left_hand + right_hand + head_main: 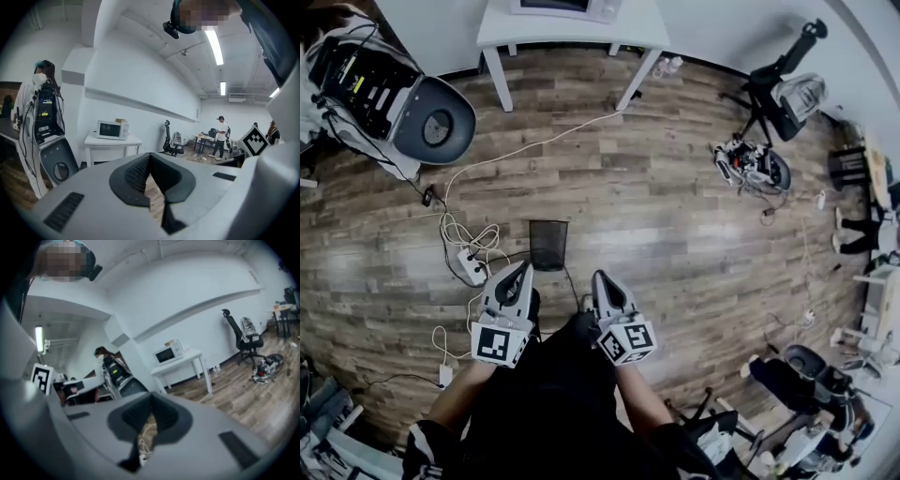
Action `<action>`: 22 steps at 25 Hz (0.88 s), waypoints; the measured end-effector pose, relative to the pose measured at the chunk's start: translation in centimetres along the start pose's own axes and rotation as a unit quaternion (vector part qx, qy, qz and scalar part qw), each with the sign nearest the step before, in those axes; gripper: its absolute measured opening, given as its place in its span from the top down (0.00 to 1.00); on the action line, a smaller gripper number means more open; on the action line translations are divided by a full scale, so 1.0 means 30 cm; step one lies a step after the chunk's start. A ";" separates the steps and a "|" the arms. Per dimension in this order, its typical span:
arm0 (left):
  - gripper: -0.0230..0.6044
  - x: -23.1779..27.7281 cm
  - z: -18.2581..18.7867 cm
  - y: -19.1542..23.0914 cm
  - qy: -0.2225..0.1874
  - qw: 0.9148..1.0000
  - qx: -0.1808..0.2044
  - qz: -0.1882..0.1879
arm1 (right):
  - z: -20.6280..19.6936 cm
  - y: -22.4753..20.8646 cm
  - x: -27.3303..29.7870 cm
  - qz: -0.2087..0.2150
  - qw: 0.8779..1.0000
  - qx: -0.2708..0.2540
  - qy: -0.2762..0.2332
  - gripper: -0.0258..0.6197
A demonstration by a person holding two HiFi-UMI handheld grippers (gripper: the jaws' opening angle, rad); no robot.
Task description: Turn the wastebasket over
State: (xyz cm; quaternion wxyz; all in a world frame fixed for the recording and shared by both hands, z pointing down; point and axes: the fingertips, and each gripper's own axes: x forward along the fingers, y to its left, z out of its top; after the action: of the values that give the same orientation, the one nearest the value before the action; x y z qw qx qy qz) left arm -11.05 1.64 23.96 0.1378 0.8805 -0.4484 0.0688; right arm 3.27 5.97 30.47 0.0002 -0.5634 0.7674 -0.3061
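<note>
Bare floor right of the wastebasket; power strip and looped cables close on its left.

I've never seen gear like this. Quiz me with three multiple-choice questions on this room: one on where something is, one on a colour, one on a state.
1. Where is the wastebasket? A on the white table; B on the wooden floor; C between a gripper's jaws.
2. What colour is it? A white; B red; C black.
3. The right gripper is: A shut and empty; B clamped on the wastebasket; C wide open.

Answers: 1 B, the head view shows it standing on the planks, apart from both tools. 2 C, it is dark mesh. 3 A, in the right gripper view the jaws meet with nothing between them.
</note>
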 end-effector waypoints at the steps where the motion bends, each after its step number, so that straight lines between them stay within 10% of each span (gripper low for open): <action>1: 0.91 0.005 -0.005 0.024 0.004 1.000 -0.001 -0.007 | 0.001 0.012 0.028 -0.001 1.000 0.001 0.000 0.91; 22: 0.91 0.314 -0.291 0.311 0.048 0.997 -0.047 0.033 | -0.331 -0.220 0.551 0.039 0.989 -0.063 0.127 0.91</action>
State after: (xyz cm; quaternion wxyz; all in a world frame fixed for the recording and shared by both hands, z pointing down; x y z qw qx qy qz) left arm -13.03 -8.17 36.26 0.1982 0.8532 -0.4731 0.0949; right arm -0.49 -4.84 47.34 -0.1209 -0.4885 0.8004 -0.3258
